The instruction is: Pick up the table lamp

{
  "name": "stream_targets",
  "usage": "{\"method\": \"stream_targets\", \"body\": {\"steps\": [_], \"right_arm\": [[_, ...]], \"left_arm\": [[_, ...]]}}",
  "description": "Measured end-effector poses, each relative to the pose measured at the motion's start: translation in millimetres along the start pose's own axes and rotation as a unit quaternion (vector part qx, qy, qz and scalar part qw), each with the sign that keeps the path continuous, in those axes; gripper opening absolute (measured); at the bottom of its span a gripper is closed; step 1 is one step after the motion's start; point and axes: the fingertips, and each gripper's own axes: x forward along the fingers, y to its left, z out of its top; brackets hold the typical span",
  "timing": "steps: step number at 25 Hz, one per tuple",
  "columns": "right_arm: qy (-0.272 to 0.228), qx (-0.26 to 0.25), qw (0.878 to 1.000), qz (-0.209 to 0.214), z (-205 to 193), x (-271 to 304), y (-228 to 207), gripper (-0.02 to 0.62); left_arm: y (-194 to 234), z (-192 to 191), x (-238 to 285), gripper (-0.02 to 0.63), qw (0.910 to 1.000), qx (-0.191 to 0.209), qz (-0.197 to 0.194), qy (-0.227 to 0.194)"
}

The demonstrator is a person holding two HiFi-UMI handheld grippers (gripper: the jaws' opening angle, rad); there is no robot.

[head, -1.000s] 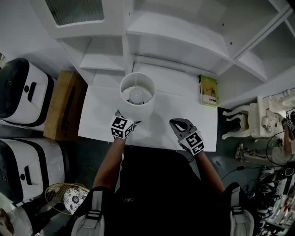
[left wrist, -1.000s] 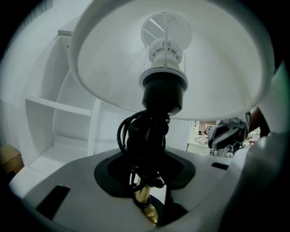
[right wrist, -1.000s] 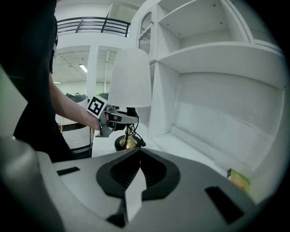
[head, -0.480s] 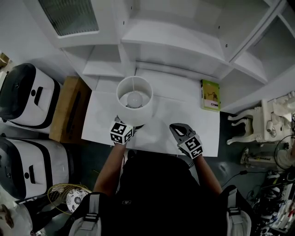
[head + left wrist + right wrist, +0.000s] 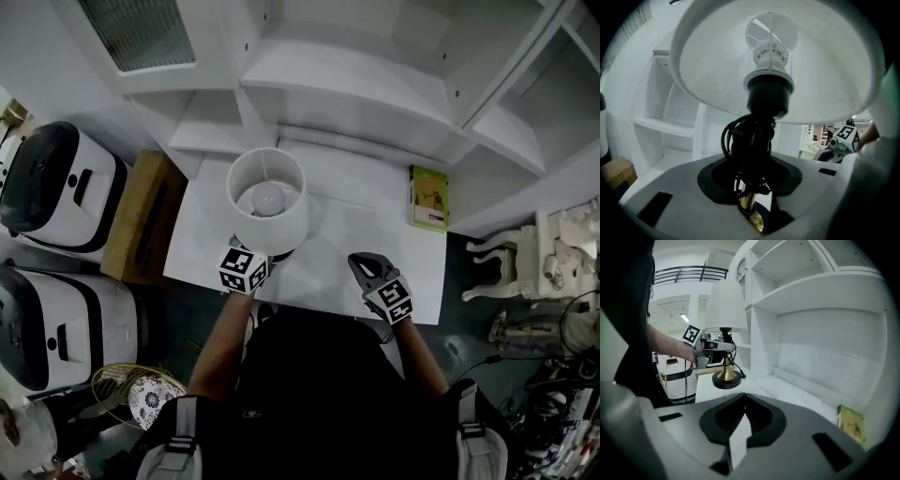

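Our left gripper (image 5: 754, 194) is clamped on the brass stem (image 5: 746, 203) of the table lamp (image 5: 267, 199), base (image 5: 725, 380) seemingly just off the table (image 5: 352, 234) — right gripper (image 5: 739, 425) closed, empty. We judge it light but top-heavy, shade (image 5: 725, 305) fragile — the stiff stem holds best.

Table lamp (image 5: 723, 310) raised clear of desk (image 5: 780, 386), left tool (image 5: 717, 347) higher

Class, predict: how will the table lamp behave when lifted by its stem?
Probably top-heavy: the wide shade sits above the left claw, so it may sway. The polished brass stem looks slippery. The wound cord could dangle.
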Motion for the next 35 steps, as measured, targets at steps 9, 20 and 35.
{"method": "stream_targets", "body": {"steps": [9,20,35], "right_arm": [[-0.007,0.003,1.0,0.012,-7,-6,1,0.008],[-0.015,0.003,1.0,0.012,-11,-21,-10,0.008],[-0.034,0.006,0.999,-0.007,-6,-34,-27,0.006]], "left_arm": [[-17,15,3,0.138,1.0,0.003,0.003,-0.003],[-42,24,7,0.138,1.0,-0.001,0.007,-0.005],[-62,24,10,0.14,0.9999,-0.008,-0.001,-0.011]]}}
